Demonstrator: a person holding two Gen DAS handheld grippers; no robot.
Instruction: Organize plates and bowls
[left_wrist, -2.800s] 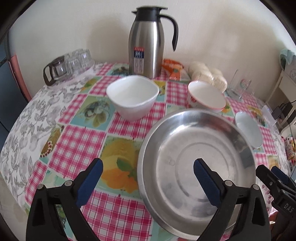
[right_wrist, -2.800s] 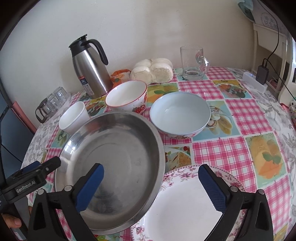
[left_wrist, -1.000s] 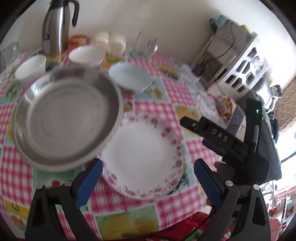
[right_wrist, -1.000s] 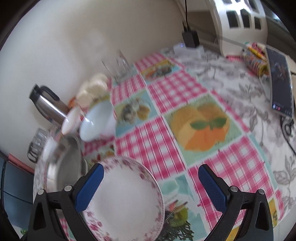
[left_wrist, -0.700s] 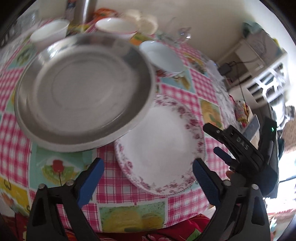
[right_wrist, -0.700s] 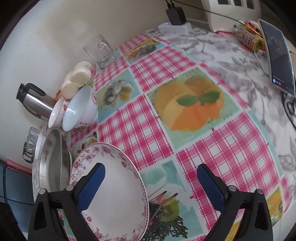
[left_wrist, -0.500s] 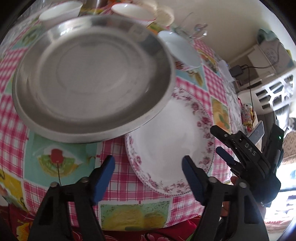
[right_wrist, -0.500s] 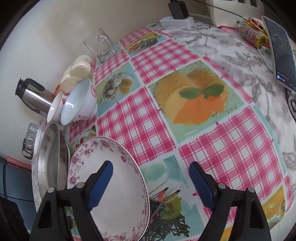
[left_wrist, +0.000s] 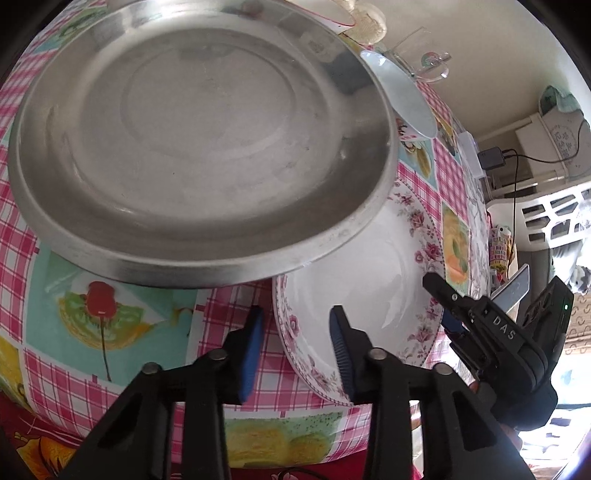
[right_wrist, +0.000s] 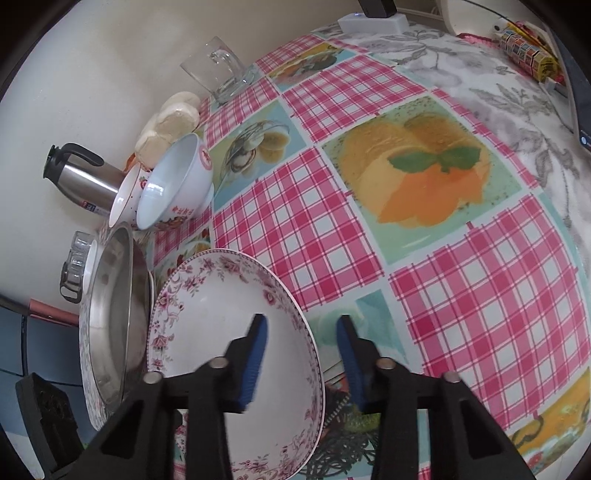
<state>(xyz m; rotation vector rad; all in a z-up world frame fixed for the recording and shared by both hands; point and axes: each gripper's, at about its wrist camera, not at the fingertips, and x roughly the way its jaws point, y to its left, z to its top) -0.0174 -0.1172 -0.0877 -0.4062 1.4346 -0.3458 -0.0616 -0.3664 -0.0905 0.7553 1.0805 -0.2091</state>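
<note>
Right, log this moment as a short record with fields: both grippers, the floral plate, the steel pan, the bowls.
left gripper: jaws just been closing, straddling the near rim of the floral plate, pads not yet pressing
right gripper: jaws just been closing, straddling the plate's opposite rim, gap still visible
floral plate: flat on the checked tablecloth, partly tucked under the steel pan
steel pan: empty, its rim overlapping the plate
bowls: blue-white bowl beside a red-rimmed bowl, behind the pan

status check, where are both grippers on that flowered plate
Left gripper and right gripper each straddle the flowered plate's rim, jaws just closing, not pinched yet. Steel pan overlaps the plate's far edge.
</note>
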